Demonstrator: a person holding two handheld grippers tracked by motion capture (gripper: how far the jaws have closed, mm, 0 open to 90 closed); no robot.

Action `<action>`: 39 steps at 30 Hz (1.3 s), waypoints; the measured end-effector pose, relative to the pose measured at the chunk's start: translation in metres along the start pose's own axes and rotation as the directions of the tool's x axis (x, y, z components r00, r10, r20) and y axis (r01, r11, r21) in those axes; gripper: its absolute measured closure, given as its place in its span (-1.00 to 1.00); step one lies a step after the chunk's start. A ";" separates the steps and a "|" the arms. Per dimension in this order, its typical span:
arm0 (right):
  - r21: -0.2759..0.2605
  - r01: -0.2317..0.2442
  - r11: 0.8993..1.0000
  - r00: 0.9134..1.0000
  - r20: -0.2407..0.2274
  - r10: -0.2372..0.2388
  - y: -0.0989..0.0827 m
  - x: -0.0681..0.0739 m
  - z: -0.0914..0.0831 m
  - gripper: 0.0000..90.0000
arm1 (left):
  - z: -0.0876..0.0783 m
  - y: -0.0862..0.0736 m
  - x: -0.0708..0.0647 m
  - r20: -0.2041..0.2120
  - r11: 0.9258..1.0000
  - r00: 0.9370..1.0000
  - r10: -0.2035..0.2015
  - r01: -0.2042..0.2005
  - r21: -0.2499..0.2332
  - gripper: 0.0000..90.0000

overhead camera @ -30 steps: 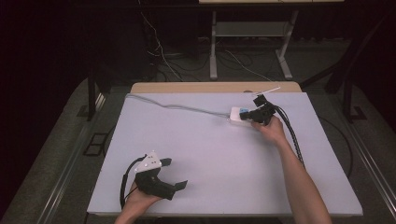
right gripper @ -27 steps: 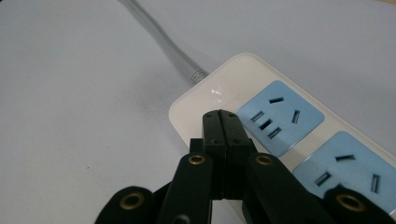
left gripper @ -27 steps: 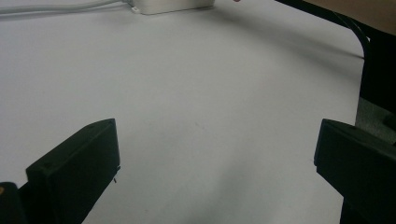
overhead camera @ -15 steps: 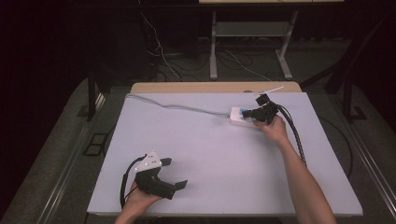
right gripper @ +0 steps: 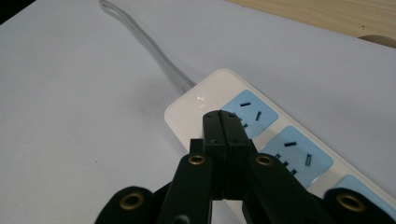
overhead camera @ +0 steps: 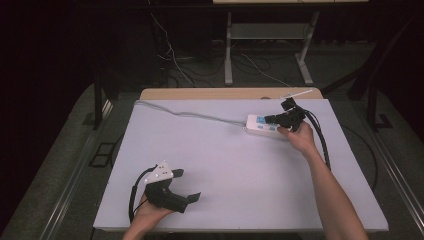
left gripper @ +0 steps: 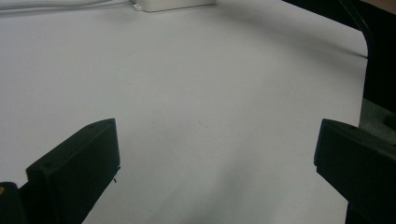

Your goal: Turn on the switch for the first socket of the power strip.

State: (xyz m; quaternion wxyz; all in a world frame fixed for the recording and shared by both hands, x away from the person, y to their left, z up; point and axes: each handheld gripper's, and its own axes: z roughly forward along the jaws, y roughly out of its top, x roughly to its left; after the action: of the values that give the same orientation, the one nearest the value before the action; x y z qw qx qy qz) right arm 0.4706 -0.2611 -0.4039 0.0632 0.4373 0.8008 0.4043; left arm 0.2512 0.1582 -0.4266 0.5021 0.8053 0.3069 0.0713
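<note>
The white power strip [overhead camera: 265, 126] lies at the far right of the desk [overhead camera: 240, 170], its long axis running roughly across the desk, with its grey cord [overhead camera: 190, 114] leaving the left end and trailing off toward the far left corner. The right claw [overhead camera: 270, 119] is right over that cord end, jaws pressed together with nothing between them; in the right gripper view the shut tips of the right claw [right gripper: 223, 122] sit above the strip [right gripper: 261, 135], just over the near edge of the first blue socket [right gripper: 248, 119], with the plain white end panel directly ahead and the other blue sockets stretching away behind to the right. Whether the tips touch the strip's face or hang just clear of it cannot be told. So whatever comes next is likely a matter of the closed tips working on the strip's top face near the cord end, along the line of the sockets. The left claw [overhead camera: 187, 185] rests well apart at the near left of the desk, jaws spread wide on nothing; from its own view the strip [left gripper: 173, 4] is far off across bare desk. The right hand [overhead camera: 299, 137] is plainly the nearer one and the one placed to act.
</note>
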 end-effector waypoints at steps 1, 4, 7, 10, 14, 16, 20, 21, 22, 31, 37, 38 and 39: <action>0.001 0.000 1.000 1.000 0.001 0.000 0.000 0.000 -0.002 1.00 | 0.000 0.000 0.000 0.000 1.000 1.000 0.001 -0.001 0.001 -1.00; 0.013 0.012 1.000 1.000 0.010 -0.012 0.000 0.001 -0.007 1.00 | 0.000 0.000 0.000 0.001 1.000 1.000 0.001 -0.001 -0.001 -1.00; 0.019 0.011 1.000 1.000 0.012 -0.012 -0.001 0.003 -0.014 1.00 | -0.001 0.000 0.000 0.000 1.000 1.000 0.002 -0.002 -0.001 -1.00; 0.019 0.014 1.000 1.000 0.013 -0.015 -0.002 0.006 -0.020 1.00 | -0.001 0.000 0.000 -0.001 1.000 1.000 0.000 0.000 -0.003 -1.00; 0.031 0.029 0.999 0.999 0.026 -0.030 -0.003 0.011 -0.027 1.00 | -0.001 0.000 0.000 0.000 1.000 1.000 0.000 0.000 -0.004 -1.00; 0.029 0.031 0.999 0.999 0.028 -0.032 -0.002 0.013 -0.029 1.00 | -0.001 0.000 0.000 0.001 1.000 1.000 -0.001 0.001 -0.005 -1.00; 0.034 0.044 0.998 0.999 0.030 -0.045 -0.001 0.020 -0.037 1.00 | -0.001 0.001 0.000 0.002 1.000 1.000 0.000 0.000 -0.005 -1.00; 0.034 0.048 0.998 0.998 0.030 -0.049 -0.001 0.022 -0.039 1.00 | -0.001 0.001 0.000 0.002 1.000 1.000 0.000 0.000 -0.006 -1.00; 0.036 0.050 0.998 0.998 0.030 -0.051 -0.001 0.024 -0.041 1.00 | -0.001 0.001 -0.001 0.003 1.000 1.000 0.001 -0.001 -0.006 -1.00; 0.042 0.068 0.997 0.998 0.017 -0.069 -0.008 0.037 -0.054 0.99 | -0.001 0.000 0.000 0.002 1.000 1.000 -0.003 0.003 -0.007 -1.00; 0.042 0.092 0.995 0.996 0.008 -0.093 -0.016 0.049 -0.063 0.99 | 0.000 0.001 -0.001 0.003 1.000 1.000 -0.002 0.002 -0.006 -1.00; 0.038 0.094 0.995 0.996 0.003 -0.095 -0.018 0.051 -0.065 0.99 | 0.000 0.001 -0.001 0.004 1.000 1.000 -0.002 0.002 -0.006 -1.00; 0.036 0.097 0.995 0.995 -0.002 -0.097 -0.020 0.053 -0.067 0.99 | 0.000 0.001 -0.001 0.004 1.000 1.000 -0.002 0.002 -0.006 -1.00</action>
State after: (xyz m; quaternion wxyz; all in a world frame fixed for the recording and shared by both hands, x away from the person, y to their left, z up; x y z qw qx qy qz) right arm 0.3950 -0.2663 -0.3601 0.0747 0.3991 0.8282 0.3864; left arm 0.2507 0.1577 -0.4258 0.5052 0.8036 0.3065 0.0703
